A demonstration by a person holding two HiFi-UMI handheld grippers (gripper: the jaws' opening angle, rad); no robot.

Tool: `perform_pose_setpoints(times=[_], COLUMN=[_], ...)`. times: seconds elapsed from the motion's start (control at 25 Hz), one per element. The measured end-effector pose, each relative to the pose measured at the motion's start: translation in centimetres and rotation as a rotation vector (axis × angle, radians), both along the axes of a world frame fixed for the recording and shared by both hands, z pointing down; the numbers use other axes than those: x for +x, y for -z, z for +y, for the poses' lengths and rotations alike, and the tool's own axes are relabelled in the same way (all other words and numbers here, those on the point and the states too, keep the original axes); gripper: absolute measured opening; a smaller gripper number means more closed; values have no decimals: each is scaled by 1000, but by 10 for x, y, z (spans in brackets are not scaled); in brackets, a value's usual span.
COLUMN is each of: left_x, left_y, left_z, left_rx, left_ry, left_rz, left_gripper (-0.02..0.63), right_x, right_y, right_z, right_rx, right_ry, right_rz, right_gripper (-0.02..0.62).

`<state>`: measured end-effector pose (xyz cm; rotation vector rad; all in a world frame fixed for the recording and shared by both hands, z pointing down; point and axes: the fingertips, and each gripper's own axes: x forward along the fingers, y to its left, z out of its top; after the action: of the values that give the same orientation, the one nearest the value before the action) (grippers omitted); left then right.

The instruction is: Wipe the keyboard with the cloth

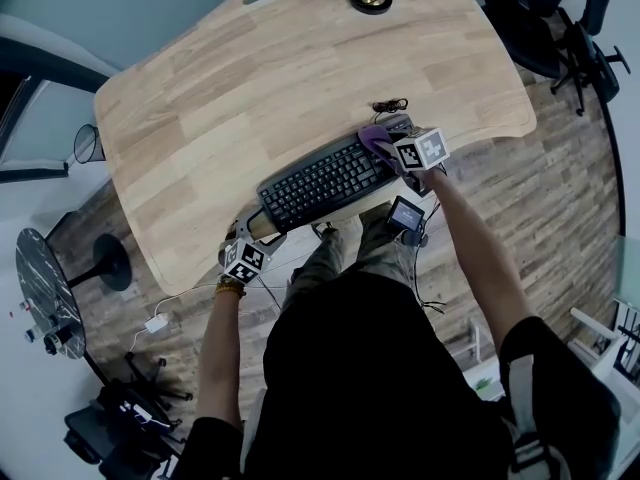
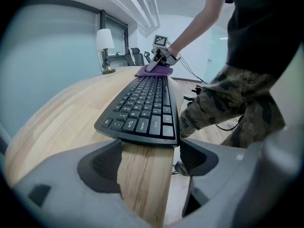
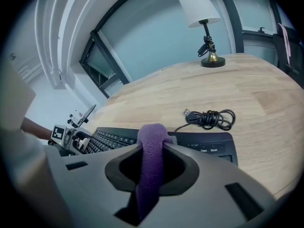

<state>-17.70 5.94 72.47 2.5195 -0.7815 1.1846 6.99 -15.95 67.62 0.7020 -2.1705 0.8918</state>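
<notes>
Two grippers meet the keyboard from opposite ends. Our right gripper has its jaws pinching the purple cloth, which rests on the keyboard's right end, likely placed there for a wiping stroke along the keys. Our left gripper, jaws spread with only the desk edge between them, sits at the keyboard's left end, probably to brace it. We see no container near the keyboard.

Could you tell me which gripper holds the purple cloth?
The right gripper, jaws shut on the cloth; the left gripper is open by the keyboard.
</notes>
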Motion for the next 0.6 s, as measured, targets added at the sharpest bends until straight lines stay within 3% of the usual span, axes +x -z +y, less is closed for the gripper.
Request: perform_pose_setpoints(times=[0.6], left_x=[3], left_y=[1], left_z=[-1], left_rx=[1], left_ry=[8], left_rz=[-1], left_gripper=[383], right_x=[-82], right_y=[-2], right_z=[38], right_rx=[-60], right_ry=[80], right_rz=[-54], right_gripper=[51])
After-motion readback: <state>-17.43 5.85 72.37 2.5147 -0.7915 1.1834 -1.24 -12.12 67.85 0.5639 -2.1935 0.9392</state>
